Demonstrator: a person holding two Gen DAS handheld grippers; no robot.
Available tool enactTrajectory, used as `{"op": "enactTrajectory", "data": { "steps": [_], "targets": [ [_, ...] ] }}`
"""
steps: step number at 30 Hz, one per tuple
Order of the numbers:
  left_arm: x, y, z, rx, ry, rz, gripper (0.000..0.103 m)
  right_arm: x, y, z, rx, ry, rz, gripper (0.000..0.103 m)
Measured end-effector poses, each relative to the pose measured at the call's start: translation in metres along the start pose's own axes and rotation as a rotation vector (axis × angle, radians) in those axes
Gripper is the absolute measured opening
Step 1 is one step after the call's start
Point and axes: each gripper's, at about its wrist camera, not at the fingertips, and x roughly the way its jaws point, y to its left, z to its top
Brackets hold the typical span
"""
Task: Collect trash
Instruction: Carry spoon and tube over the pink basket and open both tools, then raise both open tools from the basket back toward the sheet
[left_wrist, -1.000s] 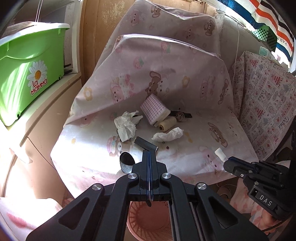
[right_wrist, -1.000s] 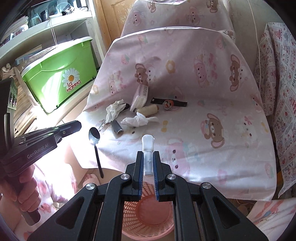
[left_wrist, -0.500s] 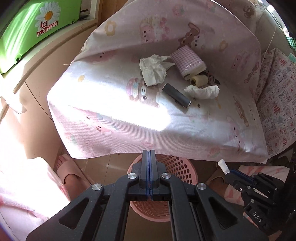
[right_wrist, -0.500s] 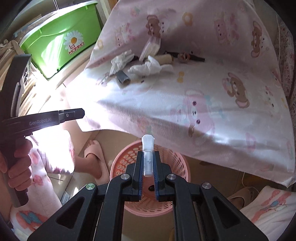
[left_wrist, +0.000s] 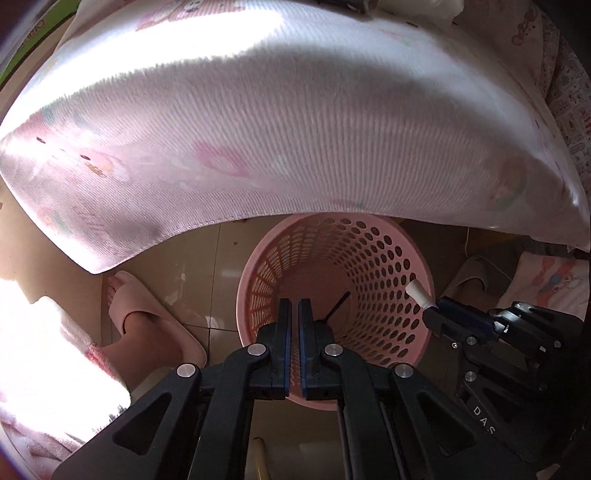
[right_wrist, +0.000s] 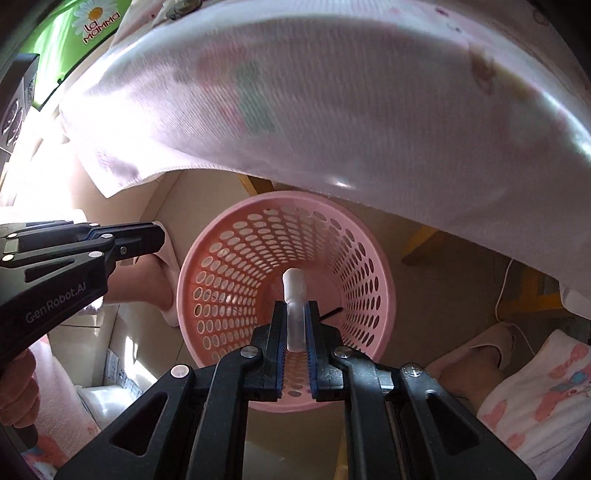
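Step in hand: dropping a piece of trash into the bin, as I judge it.
Trash held: a small clear tube (right_wrist: 294, 314) with a white cap, upright between the pads of the right tongs (right_wrist: 295, 325), which are clamped on it; its cap sits over the mouth of the pink basket (right_wrist: 207, 258).
Left tongs: the left tongs (left_wrist: 294, 325) are together with nothing between them, poised above the same basket (left_wrist: 413, 266).
In the basket: a thin dark stick (left_wrist: 338, 306) lies against the inner wall near the bottom; what it is cannot be told.
How to do it well: keep the tube centred over the opening and part the pads only once the whole tube is inside the rim line, so it falls straight in. The side holes look narrower than the tube, so it should stay in, I think.
Risk: the two tongs are close together over one opening; releasing near the rim could bounce the tube onto the floor.
Surface: a pink printed cloth (left_wrist: 295, 129) hangs over the furniture edge just above the basket, partly shading it.
Room: tiled floor (left_wrist: 207, 258), a foot in a pink slipper (left_wrist: 136, 306) left of the basket, a green box (right_wrist: 74, 40) at the upper left.
Remaining trash: a few items only show at the top edge of the cloth, too cut off to name.
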Motion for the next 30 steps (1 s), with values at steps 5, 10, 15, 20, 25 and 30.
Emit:
{"op": "enactTrajectory", "data": {
  "steps": [5,10,15,20,25,30],
  "targets": [
    [0.014,0.006,0.001,-0.016,0.042,0.037,0.002,0.020,-0.006,-0.004,0.024,0.047,-0.011,0.011],
    [0.028,0.007,0.002,-0.010,0.098,0.067,0.012,0.026,-0.013,-0.004,0.037,0.072,-0.022,0.011],
    [0.029,0.018,0.004,-0.065,0.141,0.049,0.034,0.028,-0.022,-0.009,0.103,0.140,0.030,0.016],
    [0.021,0.018,0.007,-0.067,0.107,0.069,0.040,0.014,-0.022,-0.005,0.082,0.067,-0.022,0.028],
    [-0.004,0.017,0.009,-0.059,0.024,0.081,0.042,-0.013,-0.025,0.001,0.087,-0.016,-0.007,0.029],
    [-0.033,0.018,0.015,-0.066,-0.086,0.116,0.049,-0.048,-0.017,0.007,0.052,-0.137,-0.026,0.029]
  ]
}}
